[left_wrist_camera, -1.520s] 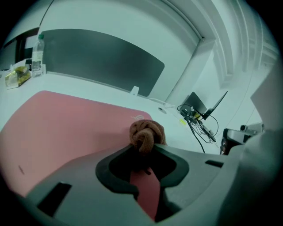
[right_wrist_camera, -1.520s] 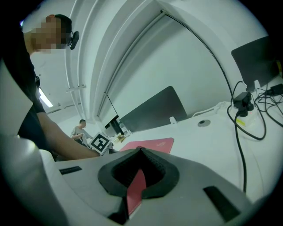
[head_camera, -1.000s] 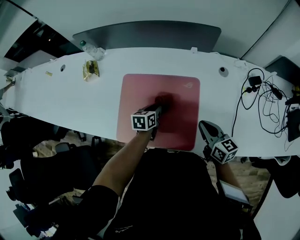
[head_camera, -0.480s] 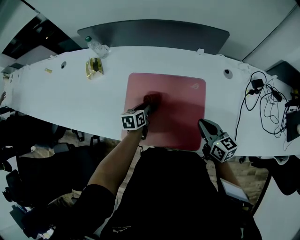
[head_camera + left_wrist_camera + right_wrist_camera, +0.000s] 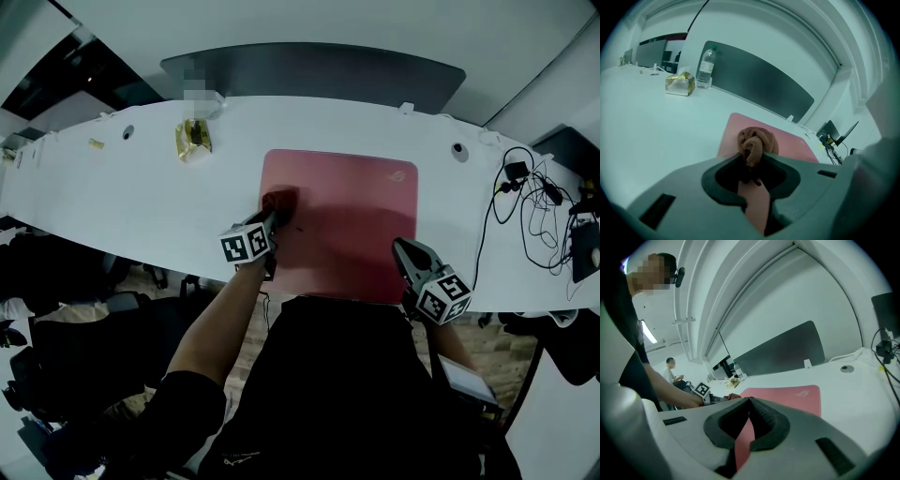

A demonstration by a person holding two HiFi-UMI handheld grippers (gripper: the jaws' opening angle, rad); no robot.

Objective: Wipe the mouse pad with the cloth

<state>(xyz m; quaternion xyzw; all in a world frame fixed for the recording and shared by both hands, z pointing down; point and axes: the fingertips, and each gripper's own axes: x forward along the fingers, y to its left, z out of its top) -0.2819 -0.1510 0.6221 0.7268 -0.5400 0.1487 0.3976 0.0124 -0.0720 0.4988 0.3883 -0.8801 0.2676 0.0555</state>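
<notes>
- Left gripper (image 5: pixel 270 221) has slid its pinched cloth (image 5: pixel 280 202) from the pad (image 5: pixel 361 220) centre to its left edge.
- Right gripper (image 5: pixel 403 249) sits closed and empty.
- Wiping looks midway; more passes are probably left.

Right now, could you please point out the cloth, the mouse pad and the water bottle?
cloth (image 5: pixel 758 140), left gripper view, its bunched middle.
mouse pad (image 5: pixel 361 225), head view, bare centre.
water bottle (image 5: pixel 707 69), left gripper view, its body.
</notes>
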